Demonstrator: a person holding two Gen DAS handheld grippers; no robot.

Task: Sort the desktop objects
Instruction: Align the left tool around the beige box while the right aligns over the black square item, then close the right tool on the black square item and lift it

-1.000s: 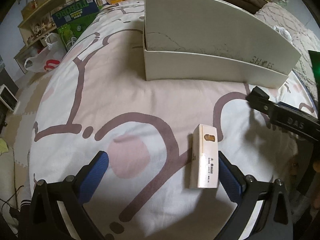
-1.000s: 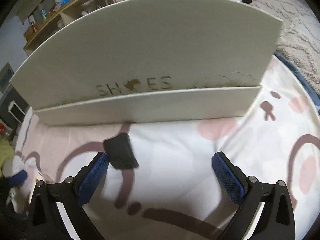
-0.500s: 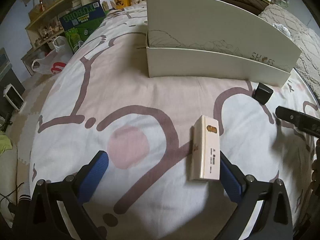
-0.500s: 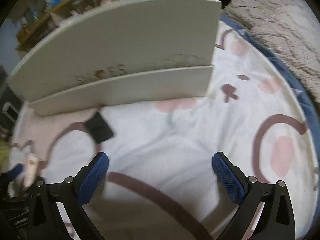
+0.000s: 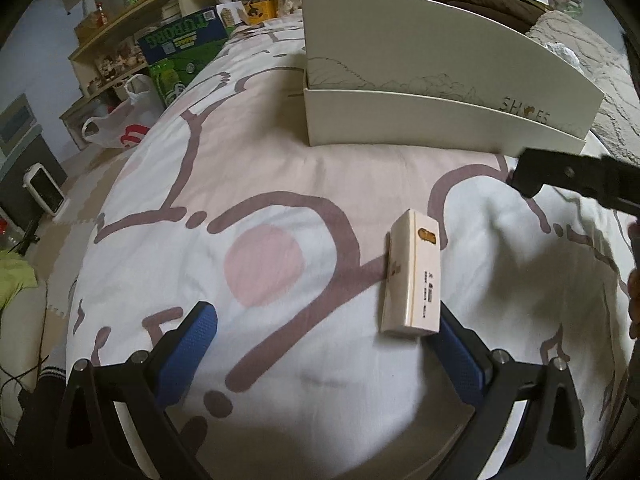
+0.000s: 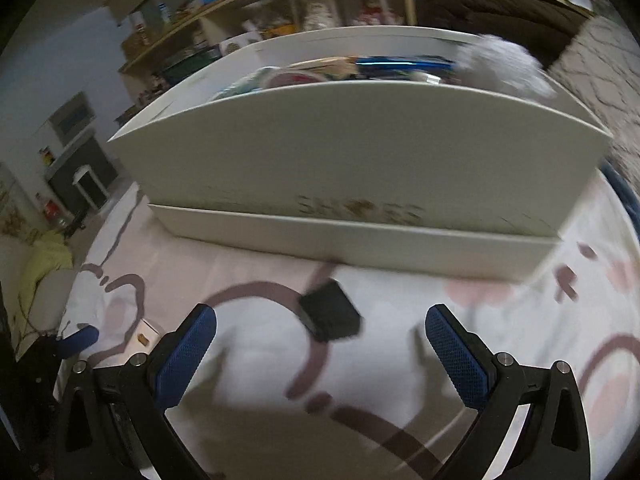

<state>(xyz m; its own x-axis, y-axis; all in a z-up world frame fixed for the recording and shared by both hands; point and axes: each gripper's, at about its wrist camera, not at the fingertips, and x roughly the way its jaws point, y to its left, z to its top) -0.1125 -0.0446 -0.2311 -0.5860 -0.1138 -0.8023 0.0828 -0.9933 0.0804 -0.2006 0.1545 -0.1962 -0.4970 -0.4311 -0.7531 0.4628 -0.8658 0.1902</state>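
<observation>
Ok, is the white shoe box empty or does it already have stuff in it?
Not empty. The right wrist view looks over the shoe box rim: a blue item, white fluffy material and other blurred things lie inside.

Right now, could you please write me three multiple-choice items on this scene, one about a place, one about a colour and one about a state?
1. Where does the small black square block lie?
A. inside the shoe box
B. on the patterned bedsheet, in front of the white cardboard shoe box
C. between closed fingers

2. What colour are the finger pads of the left gripper?
A. blue
B. red
C. yellow

3. How is the right gripper?
A. shut on the block
B. shut and empty
C. open and empty

Answers:
1. B: the right wrist view shows the block on the sheet, short of the box's front wall.
2. A: both pads show blue in the left wrist view, beside the cream rectangular box.
3. C: its fingers stand wide apart with only sheet between them.
</observation>
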